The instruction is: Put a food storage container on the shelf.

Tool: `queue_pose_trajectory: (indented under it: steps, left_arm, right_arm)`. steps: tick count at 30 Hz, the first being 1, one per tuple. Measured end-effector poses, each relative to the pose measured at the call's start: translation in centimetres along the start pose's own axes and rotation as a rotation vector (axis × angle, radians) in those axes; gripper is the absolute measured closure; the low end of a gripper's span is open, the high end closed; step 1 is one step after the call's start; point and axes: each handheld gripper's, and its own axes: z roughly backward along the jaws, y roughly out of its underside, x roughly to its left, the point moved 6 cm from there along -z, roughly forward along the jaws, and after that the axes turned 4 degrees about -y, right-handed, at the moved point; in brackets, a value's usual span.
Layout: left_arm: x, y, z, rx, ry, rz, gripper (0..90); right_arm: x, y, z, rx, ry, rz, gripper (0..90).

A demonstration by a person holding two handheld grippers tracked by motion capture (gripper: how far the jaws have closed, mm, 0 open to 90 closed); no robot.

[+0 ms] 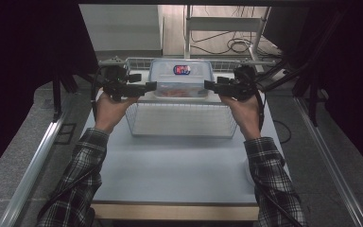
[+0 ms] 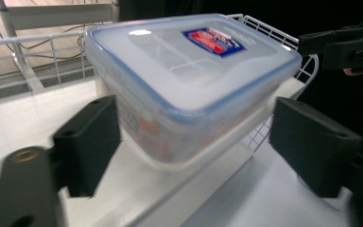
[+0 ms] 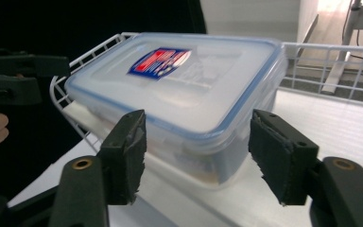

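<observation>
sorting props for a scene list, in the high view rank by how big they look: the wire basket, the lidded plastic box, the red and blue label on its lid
1. Wire basket: largest, though it sits nearer the camera.
2. Lidded plastic box: clearly smaller in the picture.
3. Red and blue label: smallest by far, a small patch on the lid.

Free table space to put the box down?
Bare tabletop between the sleeves, from the near wire basket to the front edge. Crowded at the far end: the box sits with both grippers flanking it.
</observation>
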Motion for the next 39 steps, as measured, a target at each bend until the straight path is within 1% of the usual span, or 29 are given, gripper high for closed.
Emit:
queue_pose_trajectory:
  steps: [1,3,5,6,8,11,15,19,20,25,30,32,34,37,39]
  left_arm:
    - [-0.1,0.2,0.2,0.005,-0.001,-0.011,12.7]
    - [-0.3,0.9,0.5,0.009,-0.015,-0.03,9.6]
    - [-0.5,1.6,0.9,0.017,-0.016,-0.043,6.8]
    - [-0.6,2.0,1.0,0.017,-0.023,-0.047,6.3]
    - [-0.8,2.5,1.2,0.02,-0.022,-0.058,4.5]
    - [-1.3,3.6,1.6,0.016,-0.027,-0.092,2.5]
    - [-1.8,4.8,2.0,0.026,-0.036,-0.124,0.7]
    - [-2.4,6.0,2.3,0.033,-0.046,-0.14,0.3]
    - [-2.5,6.2,2.3,0.034,-0.05,-0.145,0.3]
    - [-3.3,7.8,2.6,0.041,-0.042,-0.16,0.3]
    - [-3.9,9.5,2.7,0.054,-0.045,-0.173,0.5]
    - [-4.3,10.2,2.8,0.056,-0.038,-0.171,0.6]
    - [-4.5,10.7,3.0,0.057,-0.04,-0.177,0.8]
    - [-4.9,11.4,3.1,0.062,-0.032,-0.181,0.8]
    - [-5.2,11.9,3.2,0.064,-0.032,-0.19,0.9]
  right_arm:
    - [0.1,0.2,0.1,0.003,0.0,0.008,33.9]
    - [0.4,0.6,0.3,0.005,-0.002,0.022,31.2]
    - [0.6,0.9,0.4,0.008,-0.002,0.035,27.4]
    - [0.7,1.2,0.5,0.005,-0.003,0.043,25.7]
    - [0.9,1.5,0.7,0.002,-0.01,0.048,21.9]
    - [1.2,2.3,1.0,0.004,-0.018,0.065,15.9]
    - [1.4,3.3,1.5,0.009,-0.012,0.087,9.8]
    - [1.7,4.3,1.9,0.011,-0.014,0.109,5.5]
    - [1.8,4.5,2.1,0.013,-0.017,0.116,4.8]
    - [2.3,6.0,2.4,0.021,-0.032,0.13,2.6]
    - [2.9,7.5,2.8,0.028,-0.05,0.137,1.3]
    - [3.1,8.1,3.0,0.032,-0.051,0.14,1.3]
    - [3.2,8.6,3.2,0.029,-0.052,0.146,1.2]
    - [3.5,9.3,3.5,0.028,-0.058,0.148,1.2]
    - [3.7,9.9,3.8,0.03,-0.054,0.158,1.1]
